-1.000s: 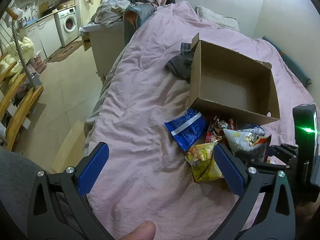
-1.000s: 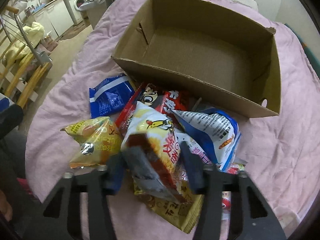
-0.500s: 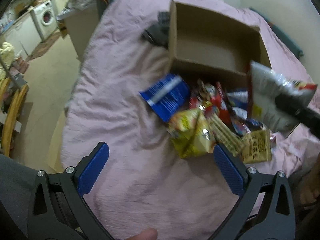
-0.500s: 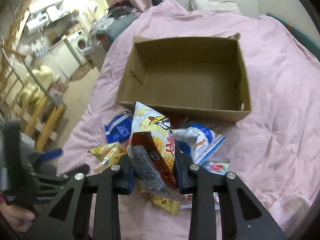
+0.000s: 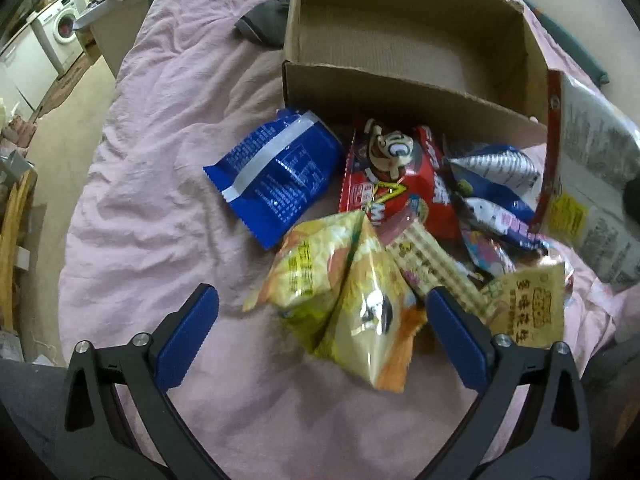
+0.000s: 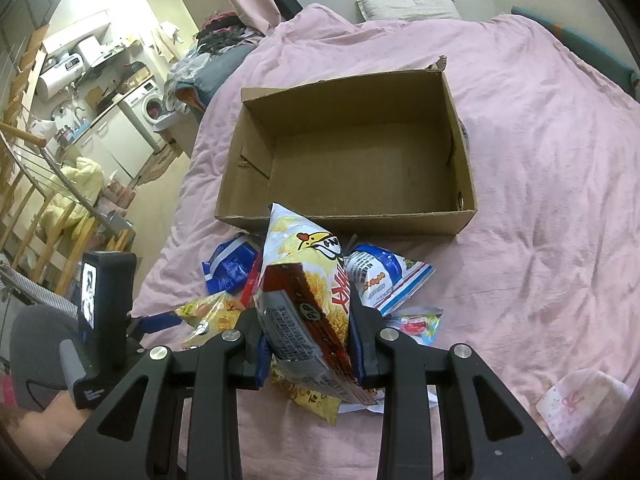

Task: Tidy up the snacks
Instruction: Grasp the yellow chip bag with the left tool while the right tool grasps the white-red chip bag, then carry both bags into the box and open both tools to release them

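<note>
The right gripper [image 6: 310, 344] grasps a chip bag [image 6: 308, 304] that hides part of the snack pile [image 5: 400, 208]; the left gripper [image 5: 322, 322], its jaws wide and just closing slightly, straddles a yellow bag [image 5: 340, 292] beside the cardboard box [image 6: 344, 216].

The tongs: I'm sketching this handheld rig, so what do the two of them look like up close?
Both are black, two-fingered frames with triangular cut-outs and silver screw heads. The left tongs carry ribbed blue pads on their fingers. The right tongs have the same black arms. Seen from the right wrist view, the left unit is a black block with a white marker.

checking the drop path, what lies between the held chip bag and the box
Right wrist view: nothing. The chip bag tip overlaps the near wall of the empty box; other snacks lie lower.
</note>
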`<control>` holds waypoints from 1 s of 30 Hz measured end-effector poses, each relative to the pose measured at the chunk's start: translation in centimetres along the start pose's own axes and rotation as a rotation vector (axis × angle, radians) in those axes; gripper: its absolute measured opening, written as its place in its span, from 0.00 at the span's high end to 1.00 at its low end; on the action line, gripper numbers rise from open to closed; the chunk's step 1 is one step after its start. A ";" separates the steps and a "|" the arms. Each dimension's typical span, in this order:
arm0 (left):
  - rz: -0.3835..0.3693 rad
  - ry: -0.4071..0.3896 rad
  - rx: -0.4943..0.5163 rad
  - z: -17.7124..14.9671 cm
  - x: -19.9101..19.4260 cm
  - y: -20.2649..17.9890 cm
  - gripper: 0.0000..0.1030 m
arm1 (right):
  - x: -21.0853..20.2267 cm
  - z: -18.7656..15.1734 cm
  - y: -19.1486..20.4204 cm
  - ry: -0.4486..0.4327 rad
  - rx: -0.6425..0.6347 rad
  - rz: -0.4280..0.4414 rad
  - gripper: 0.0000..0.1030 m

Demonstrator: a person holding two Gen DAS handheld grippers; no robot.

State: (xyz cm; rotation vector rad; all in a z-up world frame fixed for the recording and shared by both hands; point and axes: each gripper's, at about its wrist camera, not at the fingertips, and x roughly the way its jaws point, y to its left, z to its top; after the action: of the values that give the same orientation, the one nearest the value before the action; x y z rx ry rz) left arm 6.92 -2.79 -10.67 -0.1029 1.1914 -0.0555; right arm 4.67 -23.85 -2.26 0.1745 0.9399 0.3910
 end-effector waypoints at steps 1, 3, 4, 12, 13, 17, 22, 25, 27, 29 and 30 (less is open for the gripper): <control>-0.035 0.003 -0.011 0.1 0.2 0.1 0.08 | 0.0 0.0 0.0 0.002 0.001 0.002 0.69; -0.104 0.021 -0.043 0.2 0.6 0.6 0.20 | 0.1 0.1 0.0 0.001 -0.004 0.002 0.69; -0.105 0.030 -0.046 0.2 0.8 0.9 0.36 | 0.1 0.0 0.2 0.002 -0.006 0.002 0.69; -0.114 0.002 -0.022 -0.3 -1.7 0.7 0.62 | 0.0 -0.3 0.4 -0.008 -0.013 0.000 0.69; -0.116 -0.006 -0.018 -0.3 -2.1 0.6 0.63 | 0.0 -0.3 0.4 -0.009 -0.013 -0.004 0.69; -0.114 -0.061 -0.001 -0.5 -5.4 0.1 0.63 | -0.2 -0.2 0.0 -0.016 0.001 -0.002 0.69; -0.123 -0.159 0.041 0.0 -9.2 -0.2 0.63 | -0.6 0.0 -0.3 -0.036 0.021 -0.004 0.69; -0.107 -0.204 0.062 1.5 -10.4 -0.3 0.63 | -0.8 0.6 -0.5 -0.035 0.032 0.006 0.69; -0.091 -0.223 0.070 3.1 -10.8 -0.2 0.63 | -0.9 1.4 -0.6 -0.035 0.025 0.008 0.69; -0.084 -0.232 0.075 4.4 -10.9 -0.2 0.63 | -1.1 2.6 -0.7 -0.046 0.014 0.005 0.69; -0.083 -0.234 0.077 5.0 -10.8 -0.2 0.63 | -1.1 3.1 -0.8 -0.051 0.015 0.004 0.69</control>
State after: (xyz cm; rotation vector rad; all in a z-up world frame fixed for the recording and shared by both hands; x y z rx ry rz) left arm 7.58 -1.67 1.20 -0.0889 0.9501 -0.1578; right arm 6.81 -24.99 0.11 0.1990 0.8923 0.3812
